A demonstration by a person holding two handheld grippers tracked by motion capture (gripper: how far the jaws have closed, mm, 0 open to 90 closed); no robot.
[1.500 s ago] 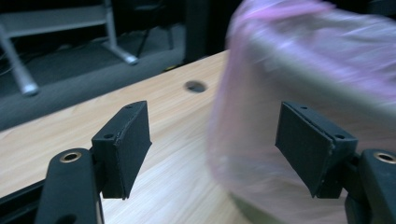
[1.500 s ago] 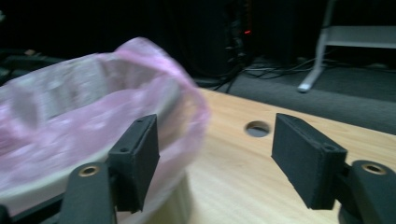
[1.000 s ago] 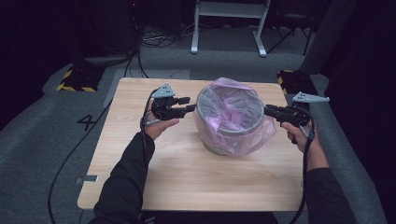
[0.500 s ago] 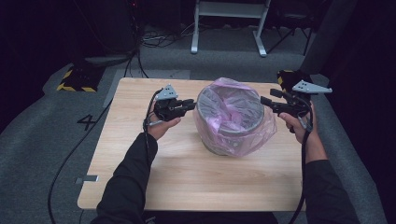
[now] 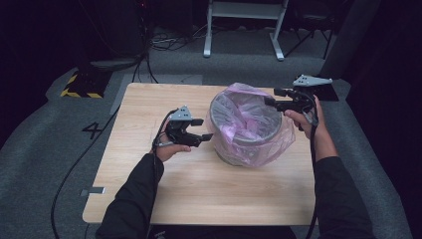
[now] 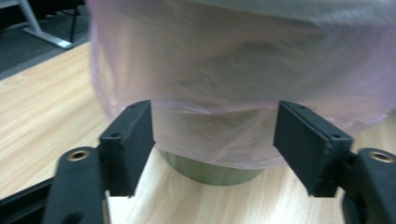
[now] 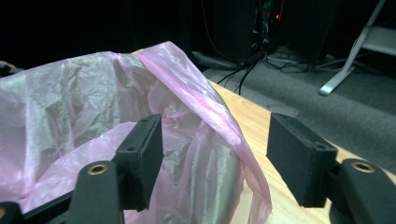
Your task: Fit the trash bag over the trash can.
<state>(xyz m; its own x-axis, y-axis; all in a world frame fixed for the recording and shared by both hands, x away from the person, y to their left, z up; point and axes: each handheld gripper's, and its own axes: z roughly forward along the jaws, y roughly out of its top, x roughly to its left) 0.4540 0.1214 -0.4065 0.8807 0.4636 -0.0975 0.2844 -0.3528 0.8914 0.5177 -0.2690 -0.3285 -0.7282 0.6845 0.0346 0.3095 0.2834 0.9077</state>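
**Fitting the pink liner down over the bin**

A metal bin stands right of centre in the high view, on the wooden table, with a pink bag lining it and hanging loosely over its outside.

The left gripper, left of the bin, has just been opening its jaws; they stand wide and level with the bag's hanging skirt, which lies between them in the left gripper view, not pinched. The right gripper, at the upper right of the bin, is also spread wide, and the raised fold of plastic at the rim sits between its jaws ungripped.

To do this well, each gripper should probably close on a single layer of film near the rim, then draw down evenly on opposite sides. Uneven pulling could tip the bin or tear the thin plastic.
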